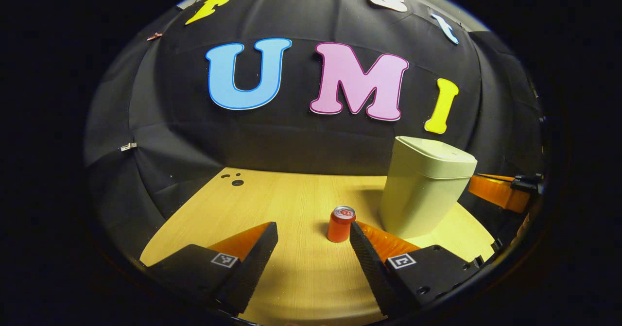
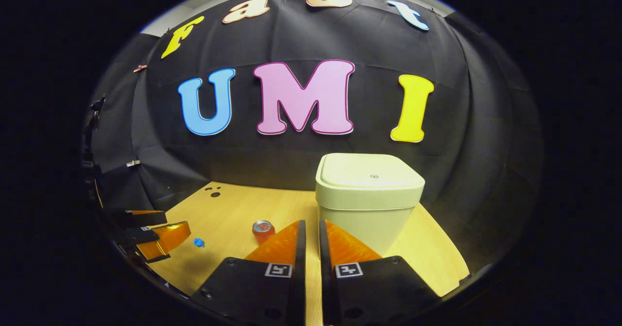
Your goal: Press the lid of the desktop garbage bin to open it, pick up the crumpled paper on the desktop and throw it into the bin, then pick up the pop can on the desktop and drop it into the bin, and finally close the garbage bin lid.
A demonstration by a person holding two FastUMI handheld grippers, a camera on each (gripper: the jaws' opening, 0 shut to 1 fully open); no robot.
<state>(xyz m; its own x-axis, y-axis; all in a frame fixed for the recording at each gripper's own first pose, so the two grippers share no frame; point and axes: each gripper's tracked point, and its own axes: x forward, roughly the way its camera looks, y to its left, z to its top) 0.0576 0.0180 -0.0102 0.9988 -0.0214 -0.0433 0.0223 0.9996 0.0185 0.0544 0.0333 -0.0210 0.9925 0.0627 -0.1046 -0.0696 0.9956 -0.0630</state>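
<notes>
The garbage bin (image 2: 369,197) stands at 12 o'clock ahead of the right gripper (image 2: 309,229), lid down, so pressing it open looks like the step in hand. That gripper's fingers are nearly together with nothing between them; a press from above near the lid's front should suit. The left gripper (image 1: 313,236) is spread wide and empty, the pop can (image 1: 341,224) at its 1 o'clock. The crumpled paper (image 2: 199,242) lies at 10 o'clock. The desktop (image 2: 233,209) has free room left of the bin; its right edge runs close.
</notes>
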